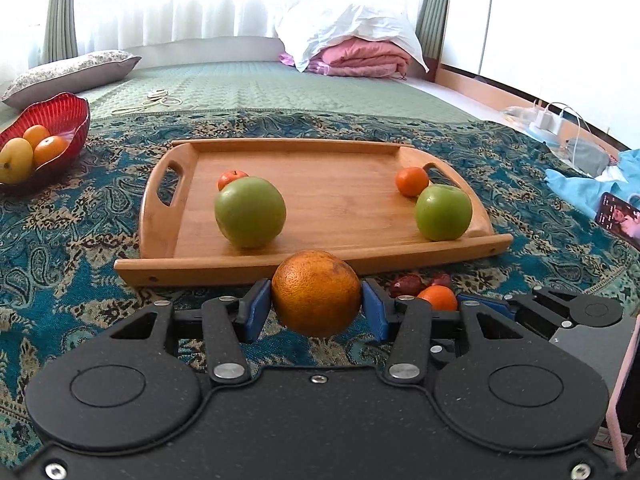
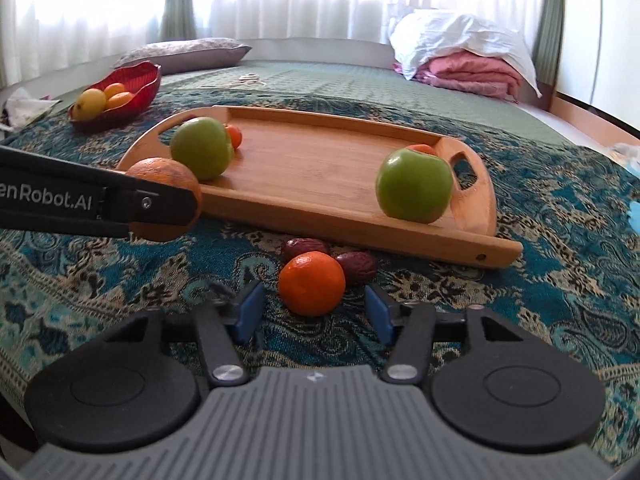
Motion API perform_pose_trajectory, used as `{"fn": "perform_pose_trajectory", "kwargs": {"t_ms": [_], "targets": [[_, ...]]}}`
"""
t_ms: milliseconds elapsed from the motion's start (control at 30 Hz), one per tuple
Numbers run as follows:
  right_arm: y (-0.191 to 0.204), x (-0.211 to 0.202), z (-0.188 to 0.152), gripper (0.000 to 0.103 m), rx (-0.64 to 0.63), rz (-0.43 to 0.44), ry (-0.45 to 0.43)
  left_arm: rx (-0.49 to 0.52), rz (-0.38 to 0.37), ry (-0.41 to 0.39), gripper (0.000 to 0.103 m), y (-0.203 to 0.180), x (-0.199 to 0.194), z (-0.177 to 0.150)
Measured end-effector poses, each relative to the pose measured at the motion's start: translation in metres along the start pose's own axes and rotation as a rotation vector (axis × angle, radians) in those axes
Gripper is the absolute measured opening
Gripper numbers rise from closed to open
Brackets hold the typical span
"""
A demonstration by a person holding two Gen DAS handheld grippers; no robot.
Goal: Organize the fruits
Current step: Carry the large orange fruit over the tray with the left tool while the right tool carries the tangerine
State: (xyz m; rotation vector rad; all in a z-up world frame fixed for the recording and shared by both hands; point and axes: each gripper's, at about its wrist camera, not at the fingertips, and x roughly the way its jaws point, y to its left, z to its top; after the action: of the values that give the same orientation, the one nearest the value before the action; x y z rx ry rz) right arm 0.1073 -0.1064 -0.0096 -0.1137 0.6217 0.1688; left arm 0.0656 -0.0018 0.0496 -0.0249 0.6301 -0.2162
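Observation:
My left gripper [image 1: 316, 309] is shut on a large orange [image 1: 316, 298], held just above the patterned cloth in front of the wooden tray [image 1: 280, 268]. In the right wrist view that orange [image 2: 164, 176] shows behind the left gripper's black finger [image 2: 152, 204]. My right gripper [image 2: 314, 313] is open, its blue pads either side of a small mandarin [image 2: 312, 282] on the cloth with a gap on each side. Two dark red dates [image 2: 304, 247] [image 2: 358, 266] lie just behind it. The tray [image 2: 360, 236] holds two green apples [image 2: 202, 154] [image 2: 414, 186] and two small mandarins [image 2: 234, 136] [image 2: 420, 148].
A red glass bowl [image 1: 52, 120] with a yellow fruit and oranges stands at the far left. A phone [image 1: 620, 220], blue cloth [image 1: 576, 184] and charger cables [image 1: 548, 120] lie at the right edge. A pillow [image 1: 68, 72] and folded bedding [image 1: 352, 48] sit at the back.

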Motion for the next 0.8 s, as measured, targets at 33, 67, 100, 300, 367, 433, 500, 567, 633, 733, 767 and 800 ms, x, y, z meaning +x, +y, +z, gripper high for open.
{"fn": "perform_pose_trajectory", "kwargs": {"t_ms": [33, 67, 100, 300, 367, 433, 500, 567, 633, 733, 767, 800], "targets": [[0.000, -0.001, 0.000, 0.062, 0.007, 0.001, -0.003, -0.001, 0.001, -0.001, 0.047, 0.000, 0.000, 0.000], [0.001, -0.001, -0.001, 0.055, 0.011, 0.000, -0.005, -0.002, 0.002, -0.002, 0.047, 0.000, 0.000, 0.000], [0.001, -0.002, -0.002, 0.048, 0.011, -0.004, -0.007, -0.003, 0.003, -0.004, 0.047, 0.000, 0.000, 0.000], [0.003, -0.012, -0.002, 0.038, 0.014, -0.018, -0.041, 0.009, 0.010, -0.021, 0.047, 0.000, -0.002, 0.004], [0.001, -0.018, -0.001, 0.038, 0.008, -0.027, -0.064, 0.016, 0.014, -0.032, 0.047, 0.002, -0.002, 0.008], [-0.001, -0.022, 0.002, 0.038, 0.002, -0.034, -0.085, 0.017, 0.023, -0.046, 0.047, 0.005, -0.003, 0.014], [-0.005, -0.027, 0.006, 0.037, 0.004, -0.039, -0.105, 0.012, 0.032, -0.062, 0.047, 0.009, -0.003, 0.022], [-0.009, -0.029, 0.013, 0.037, 0.010, -0.040, -0.122, 0.002, 0.038, -0.077, 0.047, 0.014, -0.003, 0.030], [-0.014, -0.030, 0.021, 0.037, 0.015, -0.044, -0.133, -0.013, 0.041, -0.091, 0.047, 0.020, -0.002, 0.040], [-0.023, -0.027, 0.037, 0.037, 0.017, -0.068, -0.152, -0.026, 0.050, -0.108, 0.047, 0.028, 0.002, 0.054], [-0.027, -0.026, 0.044, 0.037, 0.022, -0.070, -0.160, -0.029, 0.054, -0.113, 0.047, 0.030, 0.003, 0.059], [-0.031, -0.025, 0.051, 0.037, 0.029, -0.071, -0.166, -0.032, 0.058, -0.120, 0.047, 0.034, 0.005, 0.065]]}}
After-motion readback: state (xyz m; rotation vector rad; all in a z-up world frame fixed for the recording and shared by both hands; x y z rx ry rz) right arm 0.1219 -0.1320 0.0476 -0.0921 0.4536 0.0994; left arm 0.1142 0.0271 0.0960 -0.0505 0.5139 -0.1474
